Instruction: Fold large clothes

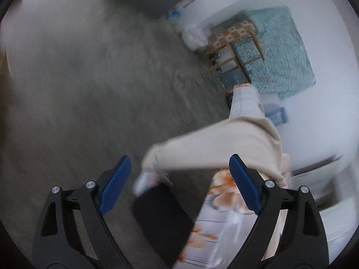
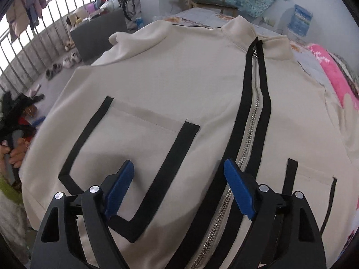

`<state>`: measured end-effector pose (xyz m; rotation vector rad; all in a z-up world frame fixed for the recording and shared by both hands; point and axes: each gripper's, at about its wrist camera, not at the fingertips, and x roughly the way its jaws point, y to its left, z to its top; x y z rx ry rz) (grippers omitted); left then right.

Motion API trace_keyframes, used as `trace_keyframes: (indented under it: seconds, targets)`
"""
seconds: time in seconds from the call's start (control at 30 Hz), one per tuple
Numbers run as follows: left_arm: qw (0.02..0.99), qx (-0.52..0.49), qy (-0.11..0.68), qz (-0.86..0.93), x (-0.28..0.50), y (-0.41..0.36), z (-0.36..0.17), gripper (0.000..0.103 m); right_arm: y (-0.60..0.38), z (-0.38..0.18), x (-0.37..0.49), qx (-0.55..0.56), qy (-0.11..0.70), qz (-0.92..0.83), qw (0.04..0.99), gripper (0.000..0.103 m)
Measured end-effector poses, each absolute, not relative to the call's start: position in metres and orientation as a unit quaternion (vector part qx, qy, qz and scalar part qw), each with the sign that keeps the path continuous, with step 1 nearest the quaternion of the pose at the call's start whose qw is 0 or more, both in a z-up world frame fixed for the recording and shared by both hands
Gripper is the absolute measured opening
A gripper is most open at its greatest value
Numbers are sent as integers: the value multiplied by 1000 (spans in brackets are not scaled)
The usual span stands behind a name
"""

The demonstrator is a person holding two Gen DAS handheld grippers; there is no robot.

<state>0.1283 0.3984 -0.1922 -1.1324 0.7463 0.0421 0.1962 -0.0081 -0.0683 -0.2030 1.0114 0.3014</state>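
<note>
A cream zip-up jacket [image 2: 179, 85] with black trim lies flat, front up, on a bed, collar at the far end. Its silver zipper [image 2: 251, 125] is closed between two black strips, with a black-edged pocket [image 2: 134, 139] on the left. My right gripper [image 2: 179, 190] is open and empty just above the jacket's lower front, between pocket and zipper. My left gripper [image 1: 179, 181] is open and empty off the bed's side; its view is blurred. A cream sleeve [image 1: 215, 148] hangs past the bed edge in front of it.
The bed has a floral sheet [image 1: 215, 213] and a pink blanket [image 2: 332, 71] at the right. A wooden chair [image 2: 213, 0] stands beyond the bed. Grey floor [image 1: 89, 89], shoes [image 2: 67, 60] and a railing [image 2: 33, 40] lie to the left. A dark pad [image 1: 161, 219] sits below the left gripper.
</note>
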Motion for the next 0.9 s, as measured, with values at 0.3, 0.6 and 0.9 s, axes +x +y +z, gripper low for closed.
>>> trace_keyframes:
  seconds: [0.3,0.6,0.9]
  targets:
    - [492,-819,248,-159,149,344,-400,86,-2,-64,198,-138,498,121,848,80]
    - [376,-888,176,-197,217,288,-484,88,6,-62,200,-161,505,103,842,80]
    - [401,-889,171,-141,261,309,-496,85,17,-60,200,-192,489,102,845,80]
